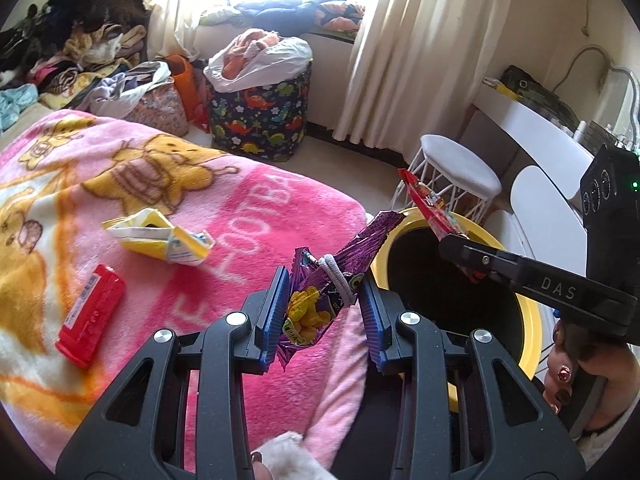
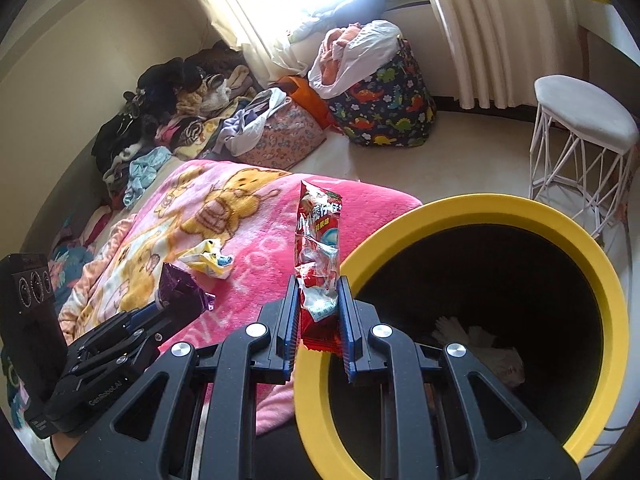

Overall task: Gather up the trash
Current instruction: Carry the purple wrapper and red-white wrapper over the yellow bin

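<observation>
My left gripper (image 1: 325,298) is shut on a purple snack bag (image 1: 320,292) with a grey band around it, held over the pink blanket's edge beside the bin. My right gripper (image 2: 319,316) is shut on a red wrapper (image 2: 318,252) standing upright at the rim of the yellow-rimmed black bin (image 2: 560,216). In the left wrist view the red wrapper (image 1: 428,208) hangs over the bin (image 1: 524,312). On the blanket lie a crumpled yellow wrapper (image 1: 160,238) and a flat red packet (image 1: 90,318). The yellow wrapper (image 2: 208,260) also shows in the right wrist view.
The pink cartoon blanket (image 1: 248,196) covers the bed. A white wire stool (image 2: 580,152) stands behind the bin. A dinosaur-print hamper (image 1: 264,116) and piles of clothes (image 1: 80,52) sit by the curtained window. White crumpled items (image 2: 480,344) lie inside the bin. A white desk (image 1: 552,148) stands right.
</observation>
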A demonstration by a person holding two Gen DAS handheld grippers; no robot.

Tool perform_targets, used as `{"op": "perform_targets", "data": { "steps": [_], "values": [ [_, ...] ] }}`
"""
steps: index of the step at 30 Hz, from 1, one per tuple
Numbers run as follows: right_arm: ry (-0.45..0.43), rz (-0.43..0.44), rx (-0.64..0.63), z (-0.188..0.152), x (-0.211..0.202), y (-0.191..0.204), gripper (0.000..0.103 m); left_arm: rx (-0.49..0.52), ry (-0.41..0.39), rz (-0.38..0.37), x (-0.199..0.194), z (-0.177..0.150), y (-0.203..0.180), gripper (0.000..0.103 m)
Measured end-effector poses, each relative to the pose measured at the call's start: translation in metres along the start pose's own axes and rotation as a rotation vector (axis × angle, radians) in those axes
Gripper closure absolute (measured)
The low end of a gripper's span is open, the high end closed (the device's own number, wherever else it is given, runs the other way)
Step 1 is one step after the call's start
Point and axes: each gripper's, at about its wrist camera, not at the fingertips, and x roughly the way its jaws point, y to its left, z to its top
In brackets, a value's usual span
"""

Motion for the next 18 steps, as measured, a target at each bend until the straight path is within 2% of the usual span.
{"op": "perform_targets", "data": {
  "steps": [18],
  "values": [
    [-0.036,-0.046,0.093,-0.006,-0.024,-0.040,0.085,0.082,0.004,-0.063,0.008,0.001,-0.043,0.075]
  ]
}}
